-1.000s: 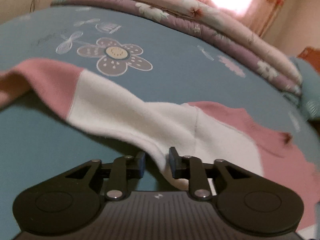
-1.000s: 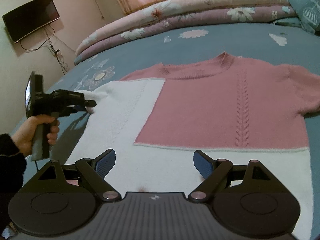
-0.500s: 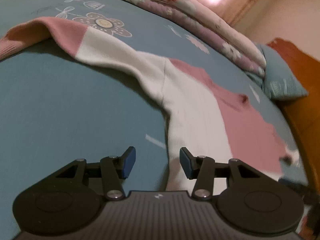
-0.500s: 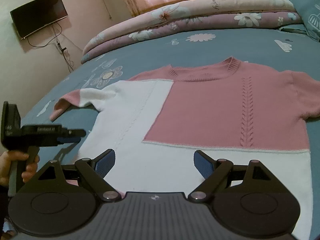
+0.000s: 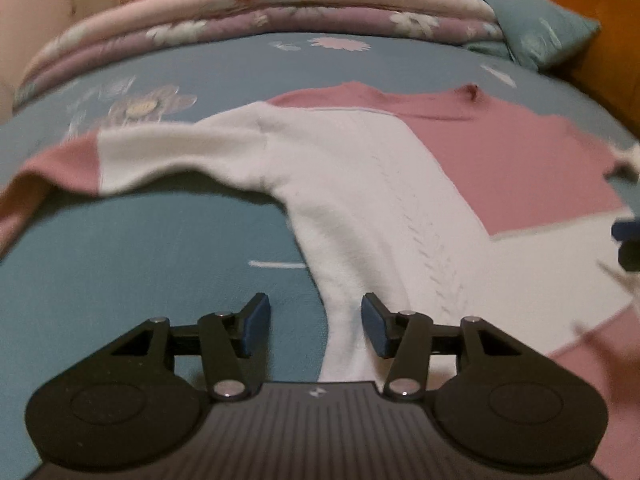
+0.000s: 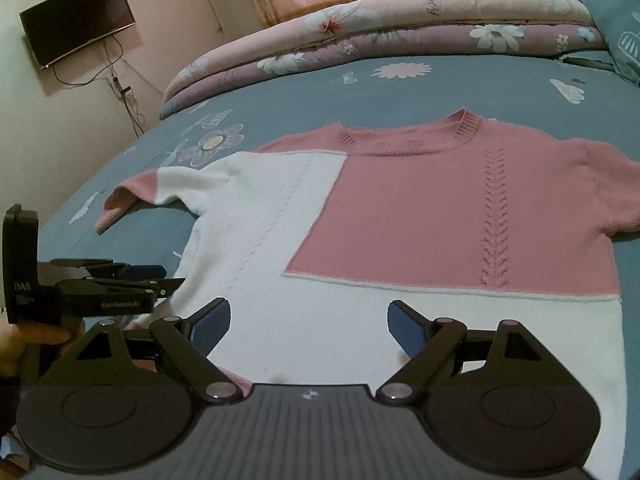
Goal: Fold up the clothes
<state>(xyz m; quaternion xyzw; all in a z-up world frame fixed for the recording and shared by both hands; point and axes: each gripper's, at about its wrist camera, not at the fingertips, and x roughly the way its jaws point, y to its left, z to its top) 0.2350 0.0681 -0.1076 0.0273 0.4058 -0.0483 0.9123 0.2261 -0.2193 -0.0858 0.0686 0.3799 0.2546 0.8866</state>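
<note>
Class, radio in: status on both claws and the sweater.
Left claw open, jaws just widened, sweater side edge between them, ungripped. Right claw open, empty, over hem. Sweater flat on bed. Nothing obstructing.

A bed with a blue-grey sheet printed with flowers and clouds spreads out ahead of my jaws. Directly on it lies a pink and white short-sleeved sweater, spread flat, front up, its neckline on the far side from my jaws. Its white hem band lies just beyond my right jaws and passes under them; its white side edge runs in between my left jaws. The white sleeve with the pink cuff stretches out ahead and to the left of my left jaws, slightly rumpled. Far beyond both pairs of jaws, a folded floral quilt lies along the far edge of the bed, with a blue-grey pillow touching its right end.
</note>
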